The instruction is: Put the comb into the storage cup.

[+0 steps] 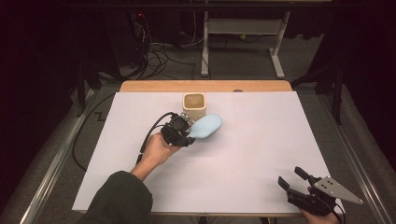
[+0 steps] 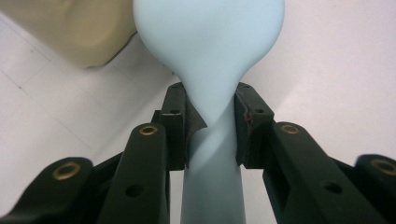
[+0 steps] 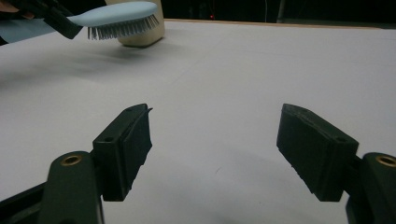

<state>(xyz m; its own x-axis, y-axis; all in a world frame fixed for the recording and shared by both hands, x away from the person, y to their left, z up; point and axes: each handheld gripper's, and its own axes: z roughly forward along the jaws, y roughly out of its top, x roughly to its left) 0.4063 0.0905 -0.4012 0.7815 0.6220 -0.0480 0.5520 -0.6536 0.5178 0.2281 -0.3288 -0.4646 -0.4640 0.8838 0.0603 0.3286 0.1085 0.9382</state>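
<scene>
A light blue hairbrush hangs a little above the white table, bristles down, just in front of a cream square cup. My left gripper is shut on the brush's handle; its head points away from me, with the cup at the upper left. From the right gripper view the brush floats clear of the surface beside the cup. My right gripper rests near the table's front right corner, and in its own view the jaws stand apart with nothing between them.
A white sheet covers the wooden table. Cables and a white desk frame lie on the floor beyond the far edge. A dark-sleeved forearm reaches in from the bottom left.
</scene>
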